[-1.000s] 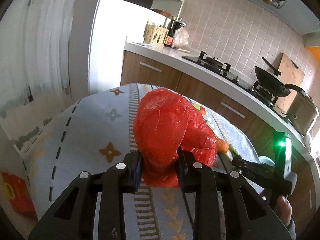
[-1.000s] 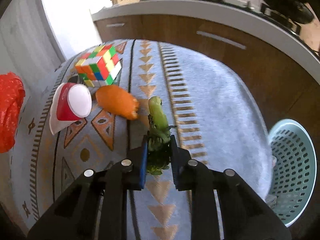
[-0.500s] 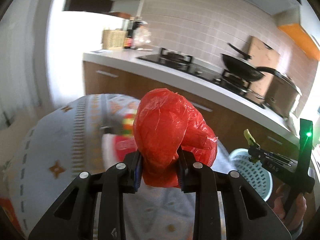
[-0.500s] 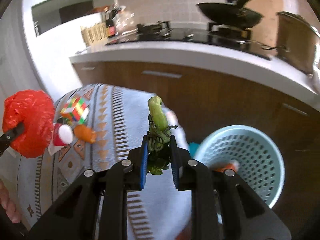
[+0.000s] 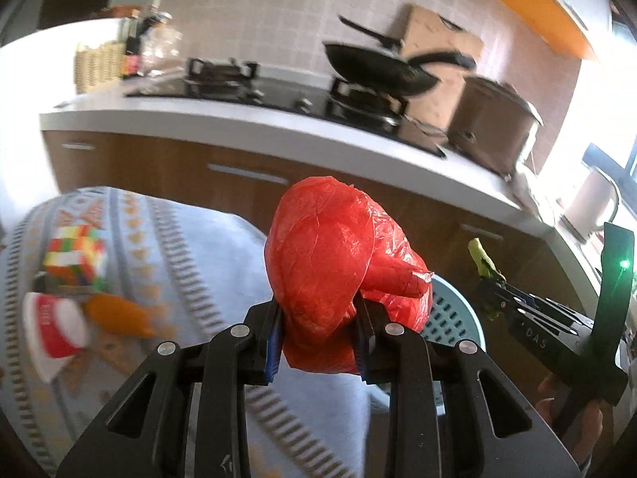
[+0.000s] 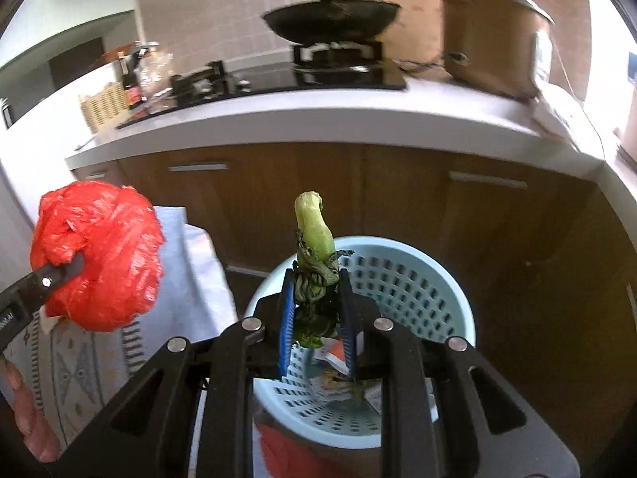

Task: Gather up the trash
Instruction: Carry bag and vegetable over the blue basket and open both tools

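The red plastic bag [image 5: 338, 271], at the centre of the left view, looks feather-light and crumpled – soft enough to take anywhere, and the left tongs [image 5: 318, 342] are clenched on its lower bulge. The wilted vegetable stalk [image 6: 314, 263] seems limp and slippery; the right tongs [image 6: 316, 318] pinch its leafy base, mid-frame over the pale blue basket [image 6: 438, 290] – beside the patterned counter [image 5: 191, 247]

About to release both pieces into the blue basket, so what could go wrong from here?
1. The red plastic bag in the left gripper hangs beside the blue basket, over the table edge; dropped now, it may miss.
2. The wilted vegetable stalk is limp and could cling to the right gripper when it opens.
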Motion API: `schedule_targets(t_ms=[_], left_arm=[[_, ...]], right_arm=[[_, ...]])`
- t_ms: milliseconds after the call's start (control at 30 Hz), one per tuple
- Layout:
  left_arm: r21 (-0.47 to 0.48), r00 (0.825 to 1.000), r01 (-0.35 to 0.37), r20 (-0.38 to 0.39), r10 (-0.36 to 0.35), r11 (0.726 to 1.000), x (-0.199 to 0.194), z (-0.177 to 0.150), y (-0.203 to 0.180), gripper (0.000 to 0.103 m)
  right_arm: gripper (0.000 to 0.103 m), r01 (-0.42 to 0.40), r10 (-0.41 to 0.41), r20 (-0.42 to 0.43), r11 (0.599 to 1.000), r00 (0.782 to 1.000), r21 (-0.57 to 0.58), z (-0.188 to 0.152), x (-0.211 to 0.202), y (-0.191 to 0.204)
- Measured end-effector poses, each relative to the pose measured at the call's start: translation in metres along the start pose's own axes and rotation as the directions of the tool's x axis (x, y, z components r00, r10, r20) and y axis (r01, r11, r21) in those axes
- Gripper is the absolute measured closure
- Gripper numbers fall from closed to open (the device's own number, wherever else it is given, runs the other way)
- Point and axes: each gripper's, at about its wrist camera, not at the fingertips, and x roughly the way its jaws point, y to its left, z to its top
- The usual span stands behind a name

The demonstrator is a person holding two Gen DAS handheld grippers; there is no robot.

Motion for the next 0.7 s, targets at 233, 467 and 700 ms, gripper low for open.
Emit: schedule_targets(t_ms=[233, 467, 700], left_arm=[[0.051, 0.995, 0.039, -0.092, -0.035, 0.998, 0.054, -0.008, -0.038, 0.075], [0.105, 0.984, 0.060, -0.172, -0.041, 0.993, 0.090, -0.024, -0.062, 0.069], [0.132, 0.980, 0.063, -0.194, -0.037, 0.989, 0.103, -0.034, -0.071, 0.038]], right_arm=[[0.085, 0.058, -0.056, -0.050, 0.997, 0.997, 0.057, -0.009, 0.016, -0.037], [0.084, 0.102, -0.084, -0.143, 0.987, 0.986, 0.126, -0.022, 0.039, -0.072], [0.066, 0.100, -0.070, -0.175, 0.980, 0.982, 0.171, -0.029, 0.046, -0.090]])
